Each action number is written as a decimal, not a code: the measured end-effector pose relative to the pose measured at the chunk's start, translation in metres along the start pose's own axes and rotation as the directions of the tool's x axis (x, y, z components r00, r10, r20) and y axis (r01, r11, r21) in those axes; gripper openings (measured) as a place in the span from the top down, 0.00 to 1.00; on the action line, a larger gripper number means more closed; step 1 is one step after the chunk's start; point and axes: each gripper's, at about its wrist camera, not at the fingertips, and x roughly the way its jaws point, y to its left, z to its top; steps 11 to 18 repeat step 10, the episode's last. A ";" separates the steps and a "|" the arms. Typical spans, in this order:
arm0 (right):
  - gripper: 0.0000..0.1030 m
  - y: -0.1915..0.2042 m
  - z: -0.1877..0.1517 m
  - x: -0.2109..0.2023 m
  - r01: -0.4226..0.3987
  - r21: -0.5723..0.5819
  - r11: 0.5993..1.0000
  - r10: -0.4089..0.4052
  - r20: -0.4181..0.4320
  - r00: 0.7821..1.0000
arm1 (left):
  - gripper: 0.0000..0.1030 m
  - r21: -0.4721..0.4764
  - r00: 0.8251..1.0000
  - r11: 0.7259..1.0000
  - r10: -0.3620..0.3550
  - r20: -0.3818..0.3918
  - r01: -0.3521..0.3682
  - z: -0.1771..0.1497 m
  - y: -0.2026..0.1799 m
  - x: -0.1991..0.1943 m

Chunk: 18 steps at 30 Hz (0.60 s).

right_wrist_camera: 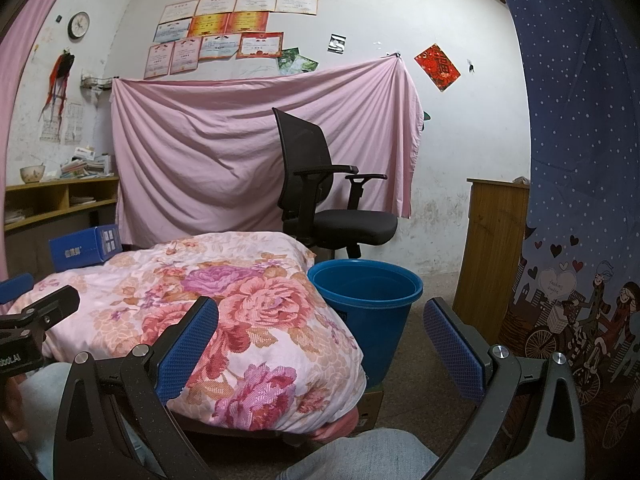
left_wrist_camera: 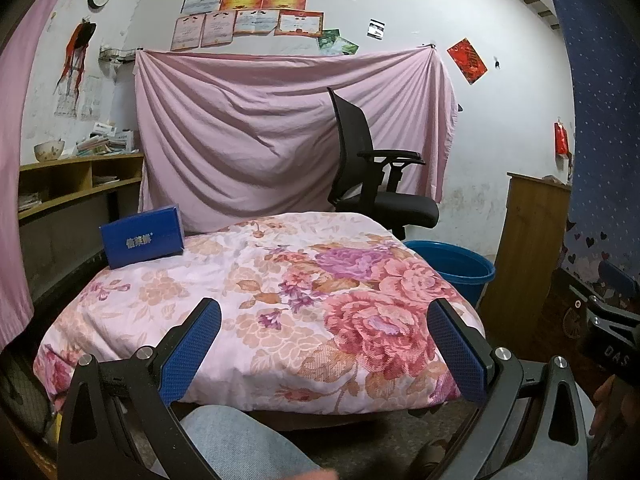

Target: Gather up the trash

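A blue cardboard box [left_wrist_camera: 142, 237] stands on the far left corner of a table draped in a floral cloth [left_wrist_camera: 256, 280]; it also shows in the right wrist view [right_wrist_camera: 86, 249]. A blue plastic bucket [right_wrist_camera: 366, 300] stands on the floor to the right of the table, also in the left wrist view [left_wrist_camera: 454, 266]. My left gripper [left_wrist_camera: 326, 344] is open and empty, near the table's front edge. My right gripper [right_wrist_camera: 320, 344] is open and empty, over the table's front right corner, short of the bucket.
A black office chair [right_wrist_camera: 324, 196] stands behind the table before a hung pink sheet [left_wrist_camera: 280, 128]. A wooden shelf [left_wrist_camera: 76, 184] is at the left, a wooden cabinet [right_wrist_camera: 494, 248] at the right, a blue curtain [right_wrist_camera: 580, 160] beyond it. My knees show at the bottom.
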 end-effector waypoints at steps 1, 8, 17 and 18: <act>0.00 0.000 0.000 0.000 0.000 0.000 1.000 0.000 0.000 1.000 | 0.02 0.001 1.000 1.000 -0.002 0.000 0.002 0.000 0.000 0.000; 0.00 0.000 0.000 0.000 0.000 -0.001 1.000 0.000 -0.001 1.000 | 0.02 0.005 1.000 1.000 -0.006 0.001 0.006 0.000 0.000 0.001; 0.00 0.000 0.000 0.000 0.000 -0.001 1.000 0.000 -0.001 1.000 | 0.02 0.005 1.000 1.000 -0.005 0.000 0.005 0.000 0.000 0.001; 0.00 0.000 0.000 0.000 0.000 -0.001 1.000 0.000 -0.001 1.000 | 0.02 0.005 1.000 1.000 -0.005 0.000 0.005 0.000 0.000 0.001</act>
